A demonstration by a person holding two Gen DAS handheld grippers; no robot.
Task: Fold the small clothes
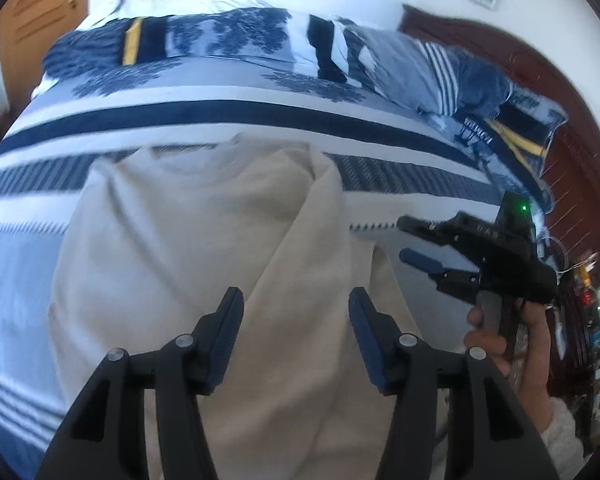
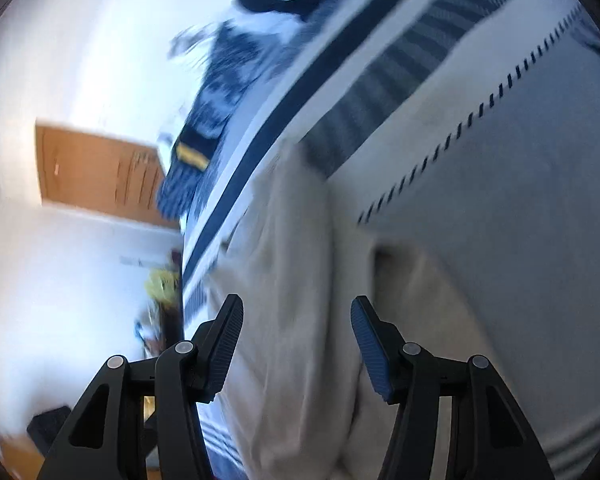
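A beige garment (image 1: 204,248) lies rumpled on the blue and white striped bed (image 1: 204,112), with a long fold running down its middle. My left gripper (image 1: 296,320) is open and empty just above its near part. My right gripper (image 1: 416,240) shows in the left wrist view, open and empty, held by a hand to the right of the garment above the sheet. In the right wrist view, which is tilted and blurred, the right gripper (image 2: 296,332) is open over the garment's (image 2: 296,280) edge.
A folded blue patterned quilt (image 1: 220,36) and pillows (image 1: 440,72) lie along the bed's far side. A dark red headboard (image 1: 560,128) stands at the right. A wooden door (image 2: 96,172) and cluttered items (image 2: 160,288) are beyond the bed's edge.
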